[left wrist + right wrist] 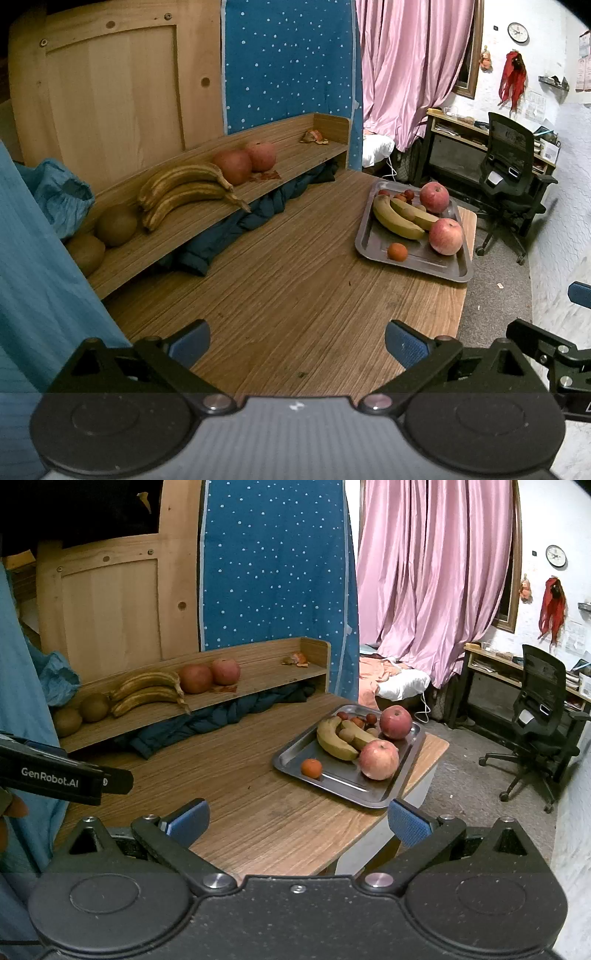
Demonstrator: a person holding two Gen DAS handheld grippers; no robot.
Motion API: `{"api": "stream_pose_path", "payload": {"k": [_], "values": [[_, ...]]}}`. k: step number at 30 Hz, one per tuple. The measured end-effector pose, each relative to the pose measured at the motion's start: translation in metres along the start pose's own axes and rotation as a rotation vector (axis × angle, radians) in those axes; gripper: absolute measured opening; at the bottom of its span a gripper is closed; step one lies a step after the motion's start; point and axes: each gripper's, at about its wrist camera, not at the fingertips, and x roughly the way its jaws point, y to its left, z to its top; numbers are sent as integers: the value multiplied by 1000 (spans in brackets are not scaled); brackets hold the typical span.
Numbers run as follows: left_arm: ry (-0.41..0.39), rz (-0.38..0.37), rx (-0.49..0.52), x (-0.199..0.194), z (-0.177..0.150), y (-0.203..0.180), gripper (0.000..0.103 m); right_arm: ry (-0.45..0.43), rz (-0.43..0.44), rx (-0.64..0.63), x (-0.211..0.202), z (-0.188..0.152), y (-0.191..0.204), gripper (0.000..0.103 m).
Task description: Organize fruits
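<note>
A grey metal tray (373,245) (291,758) sits at the table's far right corner. It holds two red apples (446,236) (379,759), two bananas (395,220) (334,742), a small orange fruit (397,252) (311,768), a kiwi and small red fruits. On the raised wooden shelf (207,229) (258,681) lie two kiwis (116,225) (94,707), two browned bananas (184,190) (147,690) and two apples (232,167) (195,678). My left gripper (297,345) hovers open over the near table, empty. My right gripper (298,821) is open and empty, short of the tray.
The wooden table (277,295) has bare room between shelf and tray. Dark blue cloth (236,229) is bunched under the shelf, with peel scraps (314,137) at its far end. A black office chair (543,716), a desk and pink curtains (436,572) stand to the right.
</note>
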Motion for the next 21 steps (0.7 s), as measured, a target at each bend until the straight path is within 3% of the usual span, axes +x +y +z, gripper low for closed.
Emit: {"api": "stream_pose_path", "payload": {"k": [21], "values": [[0, 1, 0, 1, 0, -2, 103, 1, 1, -1, 0, 1, -1, 102]]}}
